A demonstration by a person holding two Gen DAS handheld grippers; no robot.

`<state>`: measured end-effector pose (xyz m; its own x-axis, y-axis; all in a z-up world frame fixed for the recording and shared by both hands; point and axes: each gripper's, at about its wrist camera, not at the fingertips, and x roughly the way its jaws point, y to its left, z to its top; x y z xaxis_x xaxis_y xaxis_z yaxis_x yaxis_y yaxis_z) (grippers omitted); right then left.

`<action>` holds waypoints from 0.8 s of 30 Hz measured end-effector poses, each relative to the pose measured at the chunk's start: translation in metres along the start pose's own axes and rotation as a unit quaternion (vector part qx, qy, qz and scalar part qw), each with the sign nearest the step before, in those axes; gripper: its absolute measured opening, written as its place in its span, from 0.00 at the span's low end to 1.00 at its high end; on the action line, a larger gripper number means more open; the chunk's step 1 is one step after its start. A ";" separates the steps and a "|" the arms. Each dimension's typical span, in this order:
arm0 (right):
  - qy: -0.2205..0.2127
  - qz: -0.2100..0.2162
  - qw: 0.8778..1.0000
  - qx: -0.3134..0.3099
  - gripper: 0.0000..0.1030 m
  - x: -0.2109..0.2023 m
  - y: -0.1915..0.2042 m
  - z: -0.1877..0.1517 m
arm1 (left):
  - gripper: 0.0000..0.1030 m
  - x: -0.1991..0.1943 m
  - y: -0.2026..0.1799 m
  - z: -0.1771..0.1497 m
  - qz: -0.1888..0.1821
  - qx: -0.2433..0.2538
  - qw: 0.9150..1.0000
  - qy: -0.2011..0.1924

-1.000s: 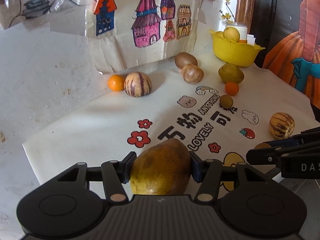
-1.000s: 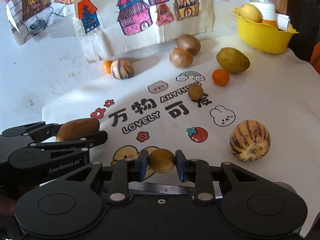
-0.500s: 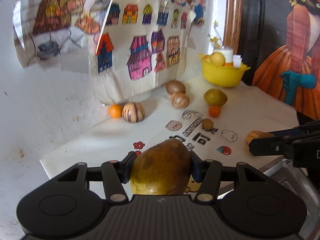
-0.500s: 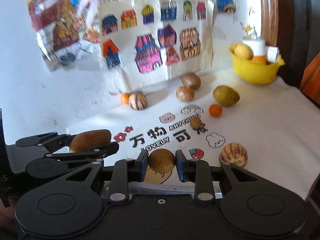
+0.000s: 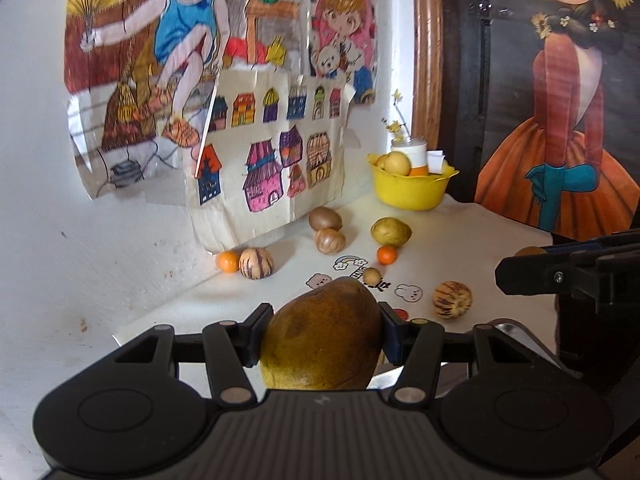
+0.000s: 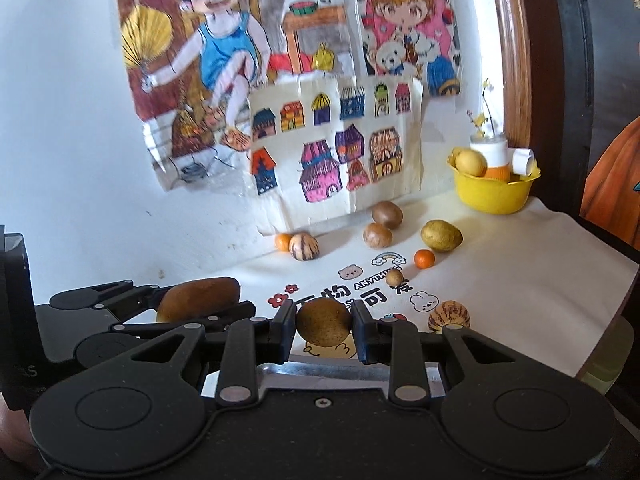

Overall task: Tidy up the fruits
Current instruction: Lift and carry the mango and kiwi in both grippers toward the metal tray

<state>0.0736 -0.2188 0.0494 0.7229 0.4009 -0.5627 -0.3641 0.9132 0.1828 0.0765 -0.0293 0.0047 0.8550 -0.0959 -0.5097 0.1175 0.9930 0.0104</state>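
Note:
My left gripper (image 5: 322, 330) is shut on a large yellow-brown mango (image 5: 320, 336), held in the air above the near edge of the printed white cloth (image 5: 472, 240). My right gripper (image 6: 323, 326) is shut on a small round brown fruit (image 6: 323, 322), and it appears at the right edge of the left wrist view as a black gripper (image 5: 560, 276). The left gripper with its mango (image 6: 198, 298) shows at the left of the right wrist view. A yellow bowl (image 6: 494, 196) with fruit stands at the back right.
On the cloth lie two striped melons (image 5: 256, 263) (image 5: 452, 298), two small oranges (image 5: 228, 261) (image 5: 387, 255), two brown round fruits (image 5: 325, 218), a green-yellow mango (image 5: 390, 232) and a tiny brown fruit (image 5: 372, 277). Drawings hang on the white wall (image 5: 80, 240) behind.
Both grippers have risen and pulled back from the cloth with their fruits still held. The cloth, its fruits and the bowl now look smaller and farther, and more of the wall drawings shows.

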 end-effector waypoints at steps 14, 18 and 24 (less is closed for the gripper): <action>-0.046 -0.005 0.999 0.011 0.30 -0.072 -0.001 -0.017 | 0.57 -0.060 -0.033 -0.003 -0.009 0.024 0.999 -0.032; -0.046 -0.008 0.999 0.016 0.30 -0.079 -0.003 -0.024 | 0.57 -0.064 -0.035 -0.009 -0.014 0.024 0.999 -0.029; -0.024 -0.015 0.999 0.026 0.30 -0.066 -0.010 -0.035 | 0.58 -0.052 -0.030 -0.025 -0.017 0.015 1.000 -0.002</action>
<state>0.0087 -0.2573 0.0567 0.7608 0.3747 -0.5299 -0.3117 0.9271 0.2079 0.0157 -0.0524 0.0091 0.8524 -0.1309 -0.5063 0.1624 0.9865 0.0185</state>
